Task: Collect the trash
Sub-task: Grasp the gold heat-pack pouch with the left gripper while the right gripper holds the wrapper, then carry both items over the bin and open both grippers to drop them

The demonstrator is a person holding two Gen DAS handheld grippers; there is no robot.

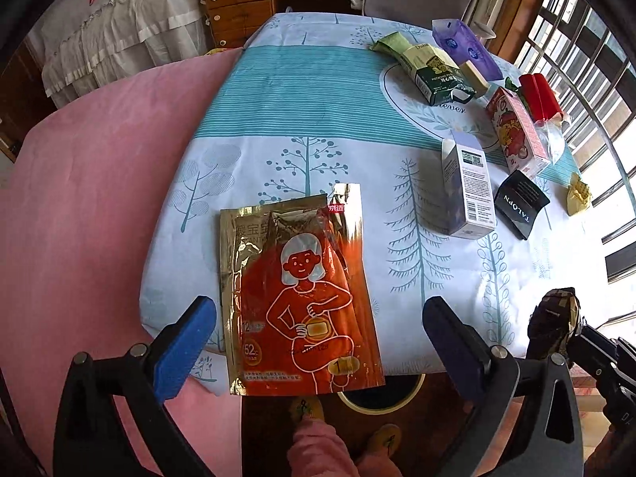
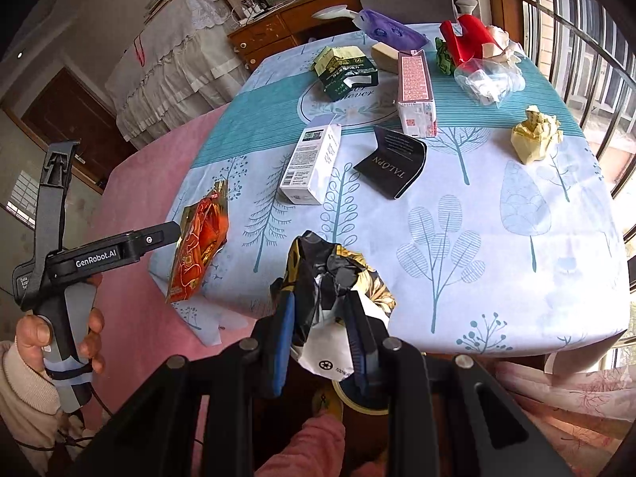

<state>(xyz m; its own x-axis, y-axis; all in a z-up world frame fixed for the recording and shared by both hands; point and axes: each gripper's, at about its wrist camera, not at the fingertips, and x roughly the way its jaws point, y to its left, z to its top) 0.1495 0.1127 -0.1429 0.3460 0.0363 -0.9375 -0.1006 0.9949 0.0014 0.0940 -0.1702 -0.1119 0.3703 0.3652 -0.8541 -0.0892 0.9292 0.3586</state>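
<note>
Your left gripper (image 1: 318,342) stands wide open with the orange-and-gold sachet (image 1: 298,298) loose between its fingers, long axis running away from you across the table's near edge (image 1: 417,361). Your right gripper (image 2: 322,342) clamps a crumpled black-and-gold wrapper (image 2: 334,278) above that edge.

We list: orange-gold foil pouch (image 1: 302,298), white-and-teal tree-print cloth (image 1: 318,151), pink bedcover (image 1: 99,198), black-gold crumpled wrapper (image 2: 338,278).
</note>
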